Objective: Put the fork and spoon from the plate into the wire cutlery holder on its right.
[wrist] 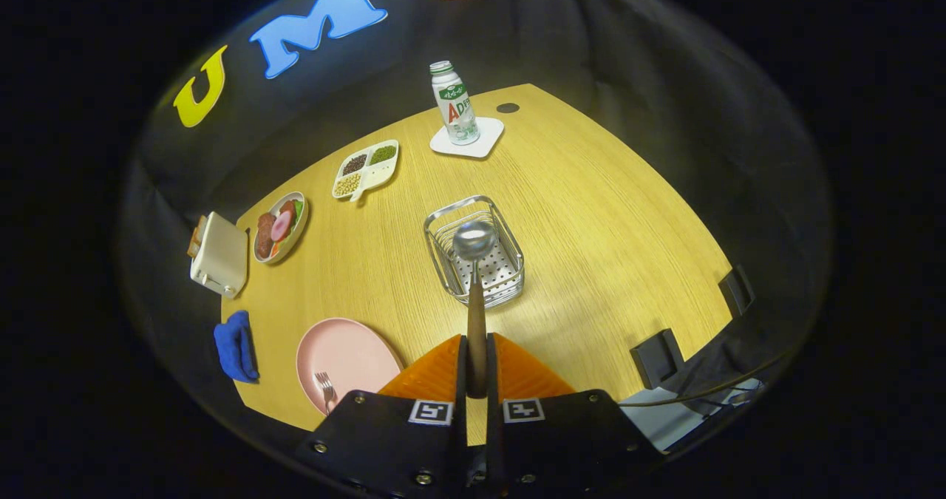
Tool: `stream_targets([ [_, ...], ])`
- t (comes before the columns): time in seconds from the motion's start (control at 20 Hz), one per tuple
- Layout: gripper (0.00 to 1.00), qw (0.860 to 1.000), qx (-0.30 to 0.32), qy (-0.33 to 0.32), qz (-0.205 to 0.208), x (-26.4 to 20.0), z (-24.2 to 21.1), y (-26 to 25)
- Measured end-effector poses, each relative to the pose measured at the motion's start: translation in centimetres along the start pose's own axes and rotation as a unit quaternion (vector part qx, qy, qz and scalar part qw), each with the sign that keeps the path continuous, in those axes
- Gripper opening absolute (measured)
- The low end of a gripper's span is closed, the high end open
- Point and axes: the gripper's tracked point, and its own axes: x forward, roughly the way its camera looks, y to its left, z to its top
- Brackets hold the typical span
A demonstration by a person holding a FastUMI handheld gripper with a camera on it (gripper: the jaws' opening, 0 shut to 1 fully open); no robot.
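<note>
A: From the gripper view, what is the gripper (477,358) doing?

B: Its two orange fingers (436,373) are clenched on the handle of the spoon (474,262), one pressing from each side. The spoon points straight ahead, and its shiny bowl hangs over the wire cutlery holder (510,281).

A: Is the bowl inside the holder or above it?

B: Hard to call from this angle; it overlaps the holder's near half, and I'd guess it is above the rim, but I can't be sure.

A: Take the holder as the landmark. Where is the plate?

B: The pink plate (347,351) lies on the table (606,248) to the holder's left and nearer the gripper. The fork (325,389) lies on the plate's near side, tines away from the gripper.

A: What else is around the holder?

B: Beyond it, a bottle (454,103) stands upright on a white coaster (484,144). Beyond and to the left is a divided dish of beans (367,168), then a plate of food (281,227), and farther left a white toaster (219,255). A blue cloth (235,345) lies just left of the pink plate.
</note>
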Motion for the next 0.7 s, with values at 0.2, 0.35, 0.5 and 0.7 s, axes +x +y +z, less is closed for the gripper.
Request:
stream_targets([
  [0.2, 0.13, 1.0, 0.003, -0.026, 0.001, -0.7, 1.9, 0.0],
  [0.35, 0.16, 0.999, 0.004, -0.032, 0.004, -1.0, 2.4, 0.2],
  [0.5, 0.18, 0.999, 0.0, -0.038, -0.001, -1.3, 2.4, -0.1],
  [0.7, 0.19, 0.999, 0.002, -0.033, 0.005, -1.4, 1.8, 0.1],
])
